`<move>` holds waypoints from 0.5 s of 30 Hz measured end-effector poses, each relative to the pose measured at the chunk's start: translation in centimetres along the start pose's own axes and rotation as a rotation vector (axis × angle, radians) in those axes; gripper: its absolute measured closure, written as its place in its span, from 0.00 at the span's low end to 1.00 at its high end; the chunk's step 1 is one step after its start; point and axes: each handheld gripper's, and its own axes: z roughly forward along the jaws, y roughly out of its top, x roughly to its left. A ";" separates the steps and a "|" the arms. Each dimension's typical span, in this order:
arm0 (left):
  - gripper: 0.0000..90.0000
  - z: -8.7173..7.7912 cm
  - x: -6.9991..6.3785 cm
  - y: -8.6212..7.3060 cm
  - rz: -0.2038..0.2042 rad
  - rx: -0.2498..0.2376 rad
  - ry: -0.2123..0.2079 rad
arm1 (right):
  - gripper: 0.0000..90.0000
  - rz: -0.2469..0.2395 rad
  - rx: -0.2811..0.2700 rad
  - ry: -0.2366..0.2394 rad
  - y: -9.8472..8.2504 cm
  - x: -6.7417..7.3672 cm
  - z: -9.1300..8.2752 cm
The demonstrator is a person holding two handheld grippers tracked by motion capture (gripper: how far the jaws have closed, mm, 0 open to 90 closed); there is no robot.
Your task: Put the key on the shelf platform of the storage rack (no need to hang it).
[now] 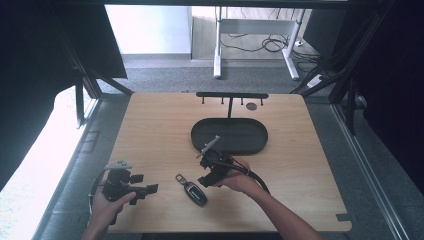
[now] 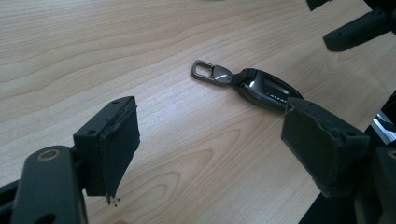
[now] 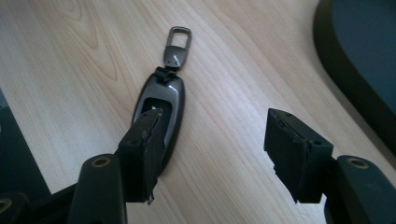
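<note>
Two tools close in on a key fob (image 1: pixel 194 191) lying flat on the desk (image 1: pixel 150 130), near the dark oval tray (image 1: pixel 229 135). Right tool (image 1: pixel 206 179), jaws partly open and empty, hovers just beside the fob; left tool (image 1: pixel 146 190) waits wide open. Small, rigid and glossy, the fob looks light but slippery, best pinched across its long sides.
</note>
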 end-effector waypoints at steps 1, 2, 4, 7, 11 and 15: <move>0.22 0.0 0.0 0.0 0.000 -0.001 -0.001 | 0.43 -0.006 0.004 0.006 0.1 0.1 0.2; 0.22 -0.1 0.1 0.0 0.001 -0.001 -0.001 | 0.43 -0.016 0.018 0.009 0.2 0.5 0.7; 0.22 -0.1 0.2 0.0 -0.001 -0.002 0.000 | 0.43 -0.020 0.021 0.012 0.3 0.7 0.9; 0.22 -0.1 0.2 0.0 -0.001 -0.001 0.000 | 0.42 -0.030 0.039 0.023 0.5 1.2 1.7; 0.22 -0.1 0.2 0.0 0.000 0.000 -0.001 | 0.42 -0.049 0.061 0.036 0.6 1.9 3.0; 0.22 -0.1 0.2 0.0 -0.001 -0.001 0.000 | 0.41 -0.066 0.094 0.048 0.7 2.8 4.3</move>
